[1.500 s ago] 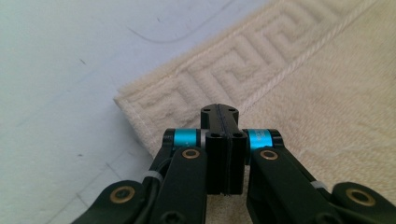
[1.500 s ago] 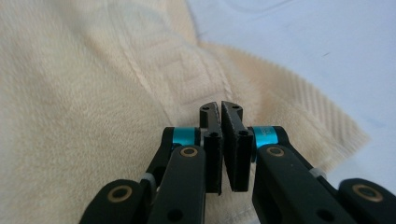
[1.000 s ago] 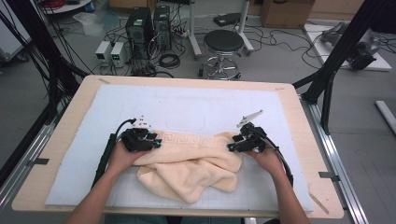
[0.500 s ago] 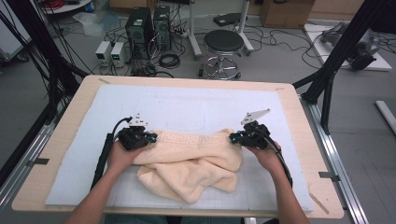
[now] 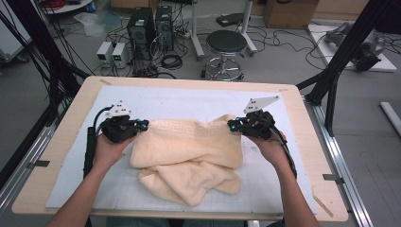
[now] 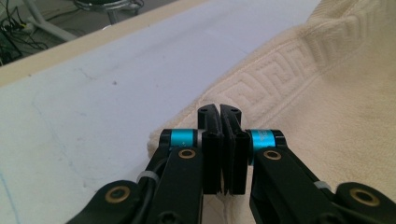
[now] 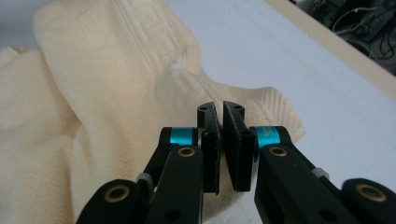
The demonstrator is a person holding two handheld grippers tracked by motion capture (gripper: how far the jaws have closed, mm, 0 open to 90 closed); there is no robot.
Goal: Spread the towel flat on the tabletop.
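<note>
High view: one cream towel point(image 5: 189, 156) lies crumpled mid-tabletop point(image 5: 61, 142), its far edge lifted between two hand-held grippers, left hand-held gripper point(image 5: 137, 126) and right hand-held gripper point(image 5: 232, 126).

Left gripper view: jaws pinched closed on the towel's patterned border.

Right gripper view: jaws clamped on a towel corner.

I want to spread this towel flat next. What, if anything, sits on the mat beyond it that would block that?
Nothing visible does. The white mat beyond the towel lies bare up to the table's far edge. The left gripper and right gripper are each shut on a far corner of the towel.
</note>
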